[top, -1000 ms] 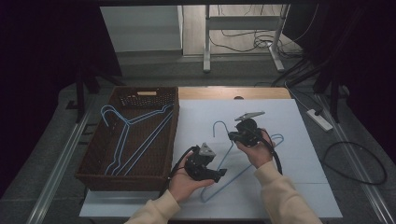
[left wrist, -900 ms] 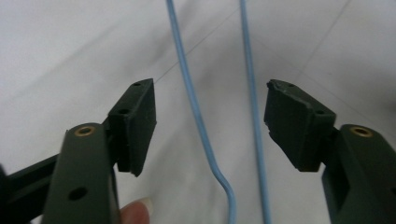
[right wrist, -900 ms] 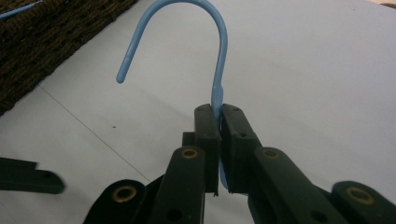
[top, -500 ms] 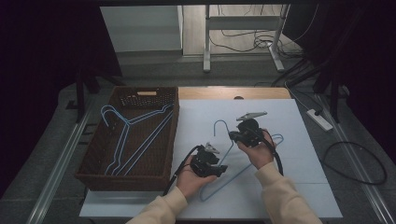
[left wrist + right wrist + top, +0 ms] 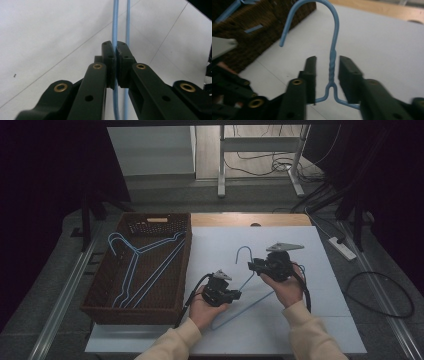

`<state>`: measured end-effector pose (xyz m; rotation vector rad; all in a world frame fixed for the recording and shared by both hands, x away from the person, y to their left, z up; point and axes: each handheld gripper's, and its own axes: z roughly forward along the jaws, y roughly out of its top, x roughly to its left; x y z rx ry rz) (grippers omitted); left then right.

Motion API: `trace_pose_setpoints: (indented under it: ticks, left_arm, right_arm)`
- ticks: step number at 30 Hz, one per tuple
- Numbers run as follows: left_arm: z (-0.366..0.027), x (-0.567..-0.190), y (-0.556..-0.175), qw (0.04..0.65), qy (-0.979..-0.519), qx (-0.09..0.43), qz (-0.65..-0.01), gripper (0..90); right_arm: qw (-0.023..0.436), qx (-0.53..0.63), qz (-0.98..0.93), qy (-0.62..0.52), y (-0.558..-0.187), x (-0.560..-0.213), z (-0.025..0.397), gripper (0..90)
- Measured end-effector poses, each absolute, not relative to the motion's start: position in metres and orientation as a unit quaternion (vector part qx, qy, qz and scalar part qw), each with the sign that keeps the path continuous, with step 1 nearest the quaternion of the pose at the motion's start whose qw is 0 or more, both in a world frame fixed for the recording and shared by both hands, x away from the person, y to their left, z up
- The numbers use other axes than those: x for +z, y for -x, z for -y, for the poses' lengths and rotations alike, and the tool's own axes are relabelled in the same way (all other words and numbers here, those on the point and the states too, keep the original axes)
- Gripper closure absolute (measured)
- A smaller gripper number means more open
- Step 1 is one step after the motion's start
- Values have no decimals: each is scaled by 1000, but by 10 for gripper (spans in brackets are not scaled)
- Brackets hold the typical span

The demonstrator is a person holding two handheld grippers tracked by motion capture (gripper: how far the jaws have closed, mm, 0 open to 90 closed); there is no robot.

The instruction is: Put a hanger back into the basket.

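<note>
1. Since a second ago, the person's left gripper has slid rightward along the table, closing toward the right gripper, which has barely shifted.

2. At the white sheet-covered table, the pale blue wire coat hanger lies between the two hands, its hook pointing away from the person and its long bottom wire running back toward the left hand.

3. Seen in the left gripper view, that claw's black jaws are clenched on one thin blue strand of the hanger, a second strand running just beside it, outside the grip.

4. Seen in the right gripper view, that claw stands released, its jaws parted on either side of the hanger's twisted neck without touching it.

5. Holding low while flanking the neck looks like a two-point grip being set up, probably so the springy frame can lift level instead of swinging.

6. Beside the work, on the person's left, sits a dark brown woven basket with more blue wire hangers lying flat inside, the likely destination.

7. Slender, smooth and slightly glossy, the wire bends into an open hook above a tight spiral twist.
</note>
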<state>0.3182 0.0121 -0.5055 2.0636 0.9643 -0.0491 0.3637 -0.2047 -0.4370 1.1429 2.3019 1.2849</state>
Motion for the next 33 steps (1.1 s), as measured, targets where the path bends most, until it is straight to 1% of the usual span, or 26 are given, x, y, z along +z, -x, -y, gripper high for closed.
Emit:
trace_pose_setpoints:
  ticks: [2, 5, 8, 13, 16, 23, 33]
  left_arm:
    - [-13, -504, -317, 422, -821, -18, -383, 869]
    - [-15, -500, -315, 430, -816, -15, -385, 869]
    - [-17, -496, -313, 439, -813, -12, -383, 869]
    - [-19, -487, -310, 457, -802, -17, -385, 870]
    - [-21, -481, -309, 471, -795, -30, -382, 870]
    - [-28, -461, -304, 491, -787, -28, -373, 870]
    - [-40, -436, -297, 515, -778, -20, -359, 870]
  right_arm:
    - [139, 460, -788, -385, -353, -435, 214, 522]
    - [153, 468, -784, -377, -338, -434, 229, 438]
    - [161, 471, -783, -373, -325, -439, 245, 382]
    - [166, 471, -779, -379, -314, -452, 269, 319]
    - [176, 472, -777, -379, -309, -459, 279, 305]
    - [186, 468, -775, -382, -297, -468, 297, 297]
    - [181, 453, -780, -392, -299, -482, 306, 292]
